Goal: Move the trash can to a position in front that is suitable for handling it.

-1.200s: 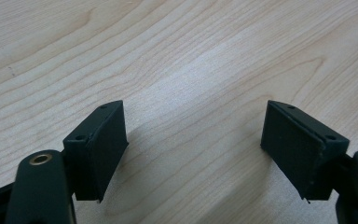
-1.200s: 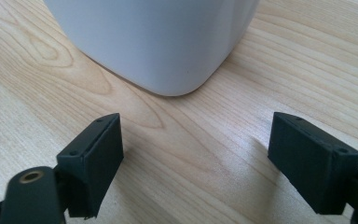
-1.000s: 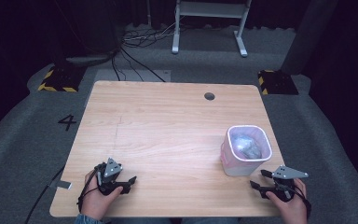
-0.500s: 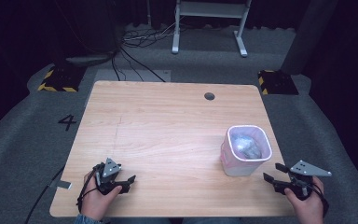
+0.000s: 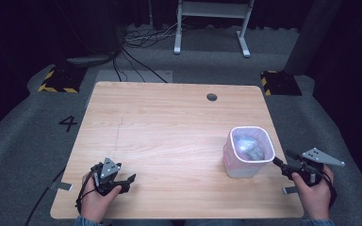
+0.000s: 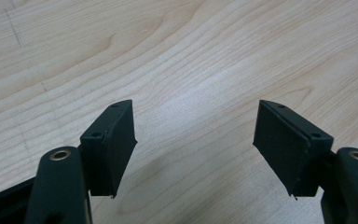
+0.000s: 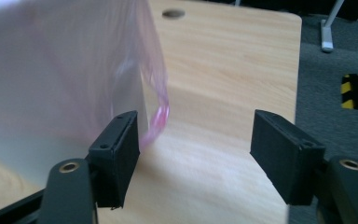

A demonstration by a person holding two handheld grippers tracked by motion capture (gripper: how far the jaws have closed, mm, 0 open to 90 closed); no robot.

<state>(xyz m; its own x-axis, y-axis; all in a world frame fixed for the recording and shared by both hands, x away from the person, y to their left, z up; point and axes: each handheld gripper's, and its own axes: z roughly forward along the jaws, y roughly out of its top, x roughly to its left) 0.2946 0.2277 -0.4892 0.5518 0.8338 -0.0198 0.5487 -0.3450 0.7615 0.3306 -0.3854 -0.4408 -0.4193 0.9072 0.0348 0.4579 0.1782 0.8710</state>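
A small white bin lined with a pink bag (image 5: 248, 151) stands at the table's right side, with crumpled pale stuff inside. My right gripper (image 5: 281, 160) hovers just right of the bin, near the table's right edge, its jaws open and empty. In the right gripper view the pink bag (image 7: 65, 79) is close on the left, its gathered edge just above one of the fingers (image 7: 116, 154). My left gripper (image 5: 129, 180) rests low over the table's front left, open, with bare wood between its fingers (image 6: 109, 144).
The wooden table (image 5: 169, 122) has a round cable hole (image 5: 211, 97) at the back. A grey floor surrounds it, with a "4" mark (image 5: 68, 123) on the left, cables, a white stand (image 5: 212, 23) behind, and yellow-black blocks (image 5: 56, 81) at both back corners.
My right gripper has moved out to the right, then up toward the bin's right side. The left gripper has stayed in place.
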